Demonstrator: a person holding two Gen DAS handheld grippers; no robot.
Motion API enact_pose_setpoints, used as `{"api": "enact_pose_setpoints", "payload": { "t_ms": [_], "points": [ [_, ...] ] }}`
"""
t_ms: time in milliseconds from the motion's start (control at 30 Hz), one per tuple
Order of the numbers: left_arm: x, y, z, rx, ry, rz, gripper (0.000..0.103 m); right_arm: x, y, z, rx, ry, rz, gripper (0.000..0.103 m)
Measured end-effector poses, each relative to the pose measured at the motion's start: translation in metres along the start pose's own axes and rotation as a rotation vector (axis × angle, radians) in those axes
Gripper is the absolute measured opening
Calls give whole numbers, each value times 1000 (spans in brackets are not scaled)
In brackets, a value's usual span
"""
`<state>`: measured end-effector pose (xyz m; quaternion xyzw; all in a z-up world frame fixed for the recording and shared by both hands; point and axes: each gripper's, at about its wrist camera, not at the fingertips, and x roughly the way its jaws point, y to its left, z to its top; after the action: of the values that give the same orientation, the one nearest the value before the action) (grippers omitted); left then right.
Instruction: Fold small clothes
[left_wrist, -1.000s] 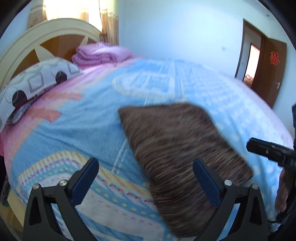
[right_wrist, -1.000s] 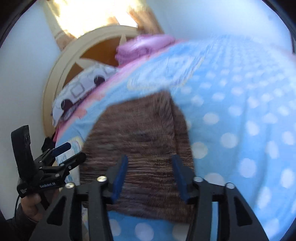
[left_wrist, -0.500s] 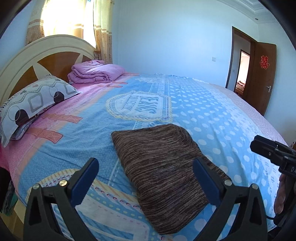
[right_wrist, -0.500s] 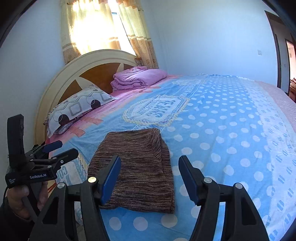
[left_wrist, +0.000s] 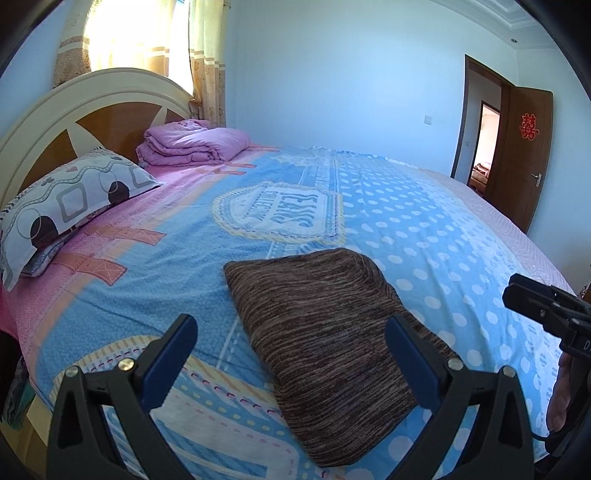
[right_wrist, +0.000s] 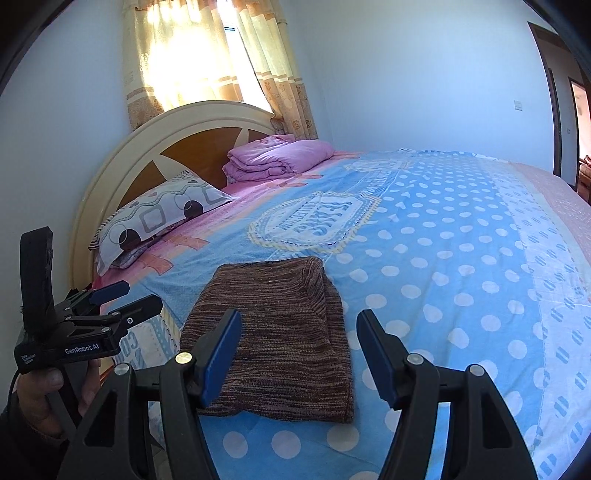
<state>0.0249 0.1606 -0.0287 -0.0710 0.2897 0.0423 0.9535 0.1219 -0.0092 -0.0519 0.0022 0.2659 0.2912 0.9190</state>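
Bed (left_wrist: 424, 229) carries a blue polka-dot sheet with a pink strip along the headboard (right_wrist: 122, 162) side; broad open sheet lies beyond and to the right of the garment, running toward the open door (left_wrist: 517, 155). Near edge of the bed falls away just below both grippers. No containers in view. At the head end: a patterned pillow (left_wrist: 70, 199) against the headboard, and a folded pink quilt (left_wrist: 192, 144) beside it, both well apart from the garment. Curtain (right_wrist: 221, 66) lit behind the headboard. Folded brown knit garment (left_wrist: 325, 339) lies flat on the sheet near the bed's near edge, a compact, roughly rectangular stack; brown melange with fine horizontal striping, far corners rounded, layered edge visible on its right side in the right wrist view (right_wrist: 280, 332). Left gripper (left_wrist: 291, 354) held above the near edge, jaws spread wide, nothing between them; its right finger overlaps the garment in view, contact cannot be told. Right gripper (right_wrist: 299, 354) likewise spread and holding nothing, hovering at the garment's near end. Each gripper shows at the margin of the other's view, hand-held.
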Motion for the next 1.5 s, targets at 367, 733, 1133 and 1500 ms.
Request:
{"api": "enact_pose_setpoints", "payload": {
  "t_ms": [367, 733, 1133, 1500],
  "points": [
    [0, 0, 0, 2, 4, 1, 103, -5, 2, 1, 2, -14, 1, 66],
    [1, 0, -2, 5, 7, 1, 103, -6, 0, 0, 12, -10, 1, 66],
    [3, 1, -2, 13, 11, 17, 103, -11, -4, 0, 28, -46, -2, 66],
    [-10, 5, 6, 28, -60, 55, 103, -18, -3, 1, 30, -82, 0, 66]
  ]
}}
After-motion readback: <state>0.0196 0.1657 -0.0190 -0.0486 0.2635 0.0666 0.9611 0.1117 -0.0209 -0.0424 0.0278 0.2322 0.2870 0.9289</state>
